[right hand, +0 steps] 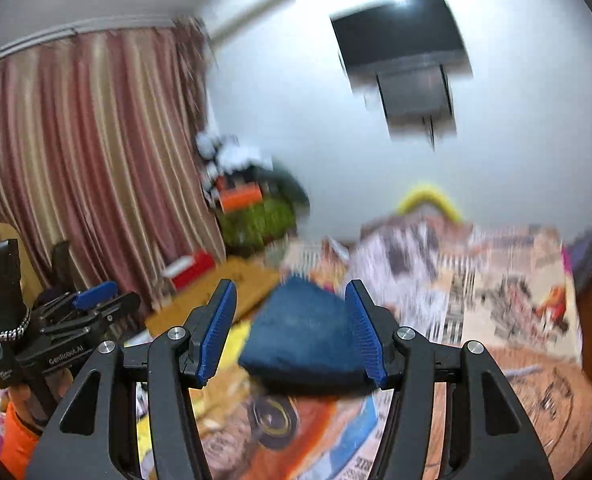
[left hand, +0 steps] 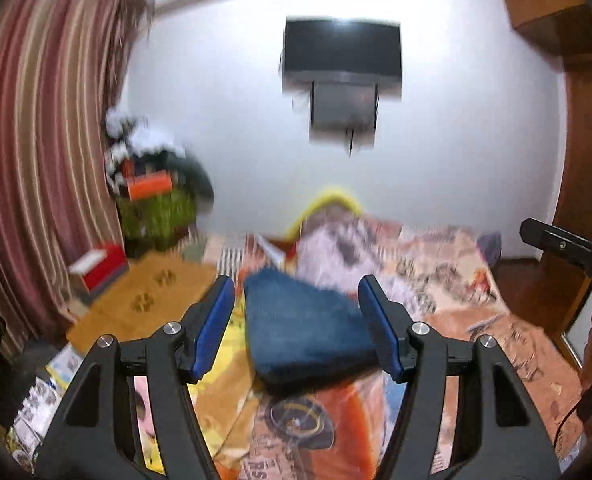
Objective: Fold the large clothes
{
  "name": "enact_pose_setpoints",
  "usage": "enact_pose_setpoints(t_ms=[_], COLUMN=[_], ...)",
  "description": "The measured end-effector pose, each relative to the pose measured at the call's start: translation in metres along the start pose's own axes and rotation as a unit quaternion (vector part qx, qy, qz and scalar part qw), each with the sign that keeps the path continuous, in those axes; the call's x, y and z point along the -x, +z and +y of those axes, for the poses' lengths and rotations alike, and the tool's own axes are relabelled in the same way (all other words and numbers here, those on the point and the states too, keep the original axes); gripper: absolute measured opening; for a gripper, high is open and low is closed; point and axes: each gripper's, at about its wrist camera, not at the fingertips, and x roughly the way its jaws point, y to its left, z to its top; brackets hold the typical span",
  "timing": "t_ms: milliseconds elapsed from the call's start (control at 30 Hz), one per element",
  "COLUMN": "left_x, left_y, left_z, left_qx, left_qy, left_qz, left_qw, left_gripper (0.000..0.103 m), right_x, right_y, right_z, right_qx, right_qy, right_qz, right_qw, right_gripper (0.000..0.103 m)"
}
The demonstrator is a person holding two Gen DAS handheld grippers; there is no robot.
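Already the blue garment looks folded; it lies as a thick, compact wedge on the patterned bedspread, near the middle of the bed, with no loose sleeve or leg trailing from it that I can make out, though both views are blurred; the left gripper stands open, its blue pads apart with nothing pressed between them, and the bundle shows in the gap only because it lies farther off on the bed; the right gripper is open too, its jaws parted and empty, the same bundle framed between them at a distance; neither tool touches the cloth; both point across the bed toward the white wall and the dark screen, well above the bedspread; from the right wrist the left gripper shows at the left edge, held in a hand with an orange cuff; so I judge this piece done and let go; what may be left is the paler printed heap beyond the bundle, by the yellow object at the wall; I cannot tell whether that heap is another garment waiting or just bedding; if it is clothing, it is not yet folded.
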Motion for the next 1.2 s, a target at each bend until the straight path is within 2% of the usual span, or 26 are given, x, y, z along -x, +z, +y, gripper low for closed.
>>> enact_pose_setpoints(t_ms=[167, 300, 400, 467, 567, 633, 700, 1200], left_x=[0.065, 0.091, 0.103, 0.106, 0.108, 0.108, 0.11, 0.112], left_y=[0.007, 0.0, -0.01, -0.014, -0.018, -0.021, -0.024, -0.034], left_z=[-0.023, -0.033, -0.038, -0.038, -0.034, -0.035, -0.035, -0.039], left_qx=[-0.005, -0.003, -0.001, 0.011, 0.02, 0.012, 0.01, 0.015], left_qy=[-0.008, -0.004, 0.019, 0.03, 0.029, 0.042, 0.054, 0.05], left_qz=[-0.09, -0.123, -0.141, -0.143, -0.138, -0.138, -0.139, -0.123], left_qw=[0.9959, 0.9924, 0.9899, 0.9892, 0.9898, 0.9895, 0.9888, 0.991], left_gripper=[0.063, 0.066, 0.078, 0.093, 0.096, 0.099, 0.102, 0.102], right_x=[0.043, 0.054, 0.054, 0.053, 0.058, 0.06, 0.064, 0.066], right_y=[0.0, -0.007, -0.011, -0.013, -0.014, -0.015, -0.016, -0.021], right_z=[0.032, 0.044, 0.047, 0.047, 0.048, 0.048, 0.048, 0.045], right_qx=[0.028, 0.039, 0.055, 0.062, 0.062, 0.057, 0.053, 0.049], right_qy=[0.011, 0.005, -0.019, -0.034, -0.042, -0.052, -0.065, -0.073], right_qz=[-0.071, -0.089, -0.099, -0.097, -0.101, -0.104, -0.111, -0.094], right_qw=[0.997, 0.995, 0.993, 0.993, 0.992, 0.992, 0.99, 0.992], right_gripper=[0.053, 0.053, 0.053, 0.061, 0.076, 0.095, 0.102, 0.103])
